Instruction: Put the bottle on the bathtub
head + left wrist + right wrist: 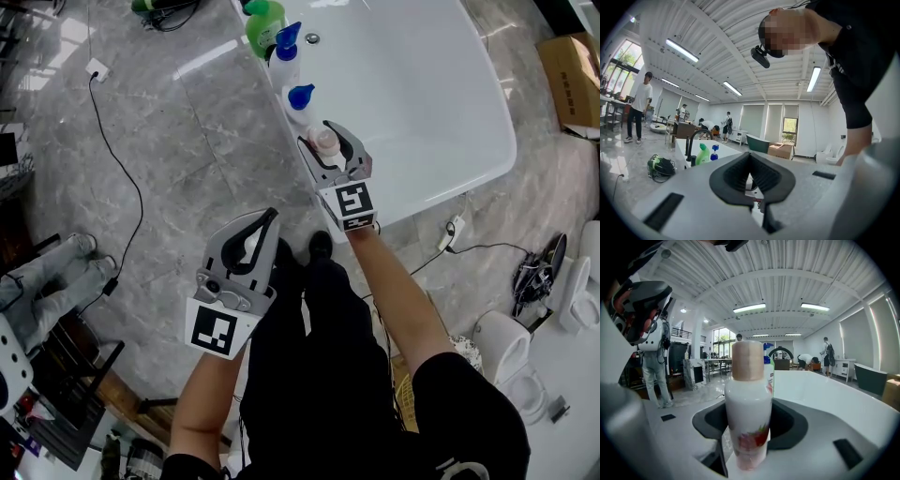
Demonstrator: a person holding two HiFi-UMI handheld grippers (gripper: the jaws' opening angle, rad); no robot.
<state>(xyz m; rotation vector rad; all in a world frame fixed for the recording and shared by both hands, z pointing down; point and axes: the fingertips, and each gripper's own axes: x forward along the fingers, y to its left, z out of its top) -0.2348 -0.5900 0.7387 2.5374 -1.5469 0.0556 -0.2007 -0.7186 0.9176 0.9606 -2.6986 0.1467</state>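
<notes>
The right gripper has its jaws closed round a white bottle with a tan cap, which stands upright between the dark pads. In the head view this bottle sits at the near rim of the white bathtub; whether its base touches the rim cannot be told. Along the same rim, just beyond the held bottle, stand 2 white bottles with blue tops, and past them a green bottle near the far end. The left gripper is clenched, its pad tips meeting, with nothing between them. It hangs low over the grey marble floor, well apart from the tub and nearer the person's body than the right gripper. A black cable runs across the floor to the left. A cardboard box sits beyond the tub's right side, and a white toilet stands at the lower right. The gripper views show several people standing in the room behind.
</notes>
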